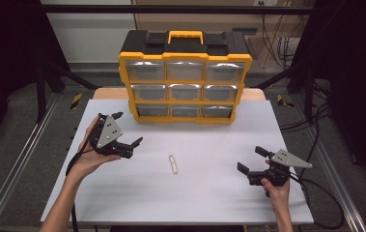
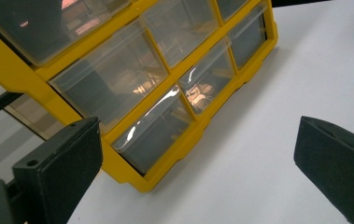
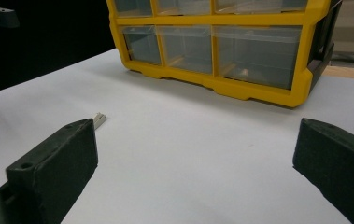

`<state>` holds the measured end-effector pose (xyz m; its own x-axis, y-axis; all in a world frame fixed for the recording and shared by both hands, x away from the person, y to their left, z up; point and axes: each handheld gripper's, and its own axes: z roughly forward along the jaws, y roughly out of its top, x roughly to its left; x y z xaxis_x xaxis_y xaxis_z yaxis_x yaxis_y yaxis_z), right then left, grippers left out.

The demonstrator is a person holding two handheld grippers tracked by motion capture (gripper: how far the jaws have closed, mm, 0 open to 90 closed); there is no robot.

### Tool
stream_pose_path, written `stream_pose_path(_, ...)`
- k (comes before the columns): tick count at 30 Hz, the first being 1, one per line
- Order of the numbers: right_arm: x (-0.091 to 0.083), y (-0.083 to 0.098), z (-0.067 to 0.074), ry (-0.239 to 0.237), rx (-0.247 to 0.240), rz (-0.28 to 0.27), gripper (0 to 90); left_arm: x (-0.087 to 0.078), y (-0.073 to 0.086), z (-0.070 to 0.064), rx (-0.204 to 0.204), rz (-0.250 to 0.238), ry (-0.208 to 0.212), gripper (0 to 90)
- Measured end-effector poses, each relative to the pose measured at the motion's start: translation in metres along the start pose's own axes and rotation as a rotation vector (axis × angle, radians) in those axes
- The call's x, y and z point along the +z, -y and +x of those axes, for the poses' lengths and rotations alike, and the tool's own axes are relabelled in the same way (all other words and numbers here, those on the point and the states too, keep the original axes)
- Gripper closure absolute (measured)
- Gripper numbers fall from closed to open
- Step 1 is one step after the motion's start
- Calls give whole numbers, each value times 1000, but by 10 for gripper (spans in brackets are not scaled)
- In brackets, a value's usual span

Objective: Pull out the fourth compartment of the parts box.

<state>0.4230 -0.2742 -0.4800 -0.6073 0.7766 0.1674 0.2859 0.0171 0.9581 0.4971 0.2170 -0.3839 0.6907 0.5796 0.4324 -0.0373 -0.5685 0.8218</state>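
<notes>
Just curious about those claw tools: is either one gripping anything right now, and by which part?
Nothing is held. The left gripper and right gripper are both open, and the small flat bar lies untouched between them.

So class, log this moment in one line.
left gripper open, idle | right gripper open, idle | small pale flat bar on white table
</notes>
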Motion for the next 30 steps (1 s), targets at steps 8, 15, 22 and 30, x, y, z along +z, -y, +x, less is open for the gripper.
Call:
stream_pose_path(8, 0, 0, 0, -2, -1, -1, 6, 8, -4, 2, 75, 13, -6, 9)
stream_pose_path(15, 0, 0, 0, -2, -1, -1, 5, 17, -7, 3, 147, 32, -7, 7)
stream_pose_path(22, 0, 0, 0, -2, -2, -3, 5, 25, -9, 4, 217, 55, -21, 4)
stream_pose_path(30, 0, 0, 0, -2, -3, -1, 5, 34, -11, 5, 274, 68, -36, 5)
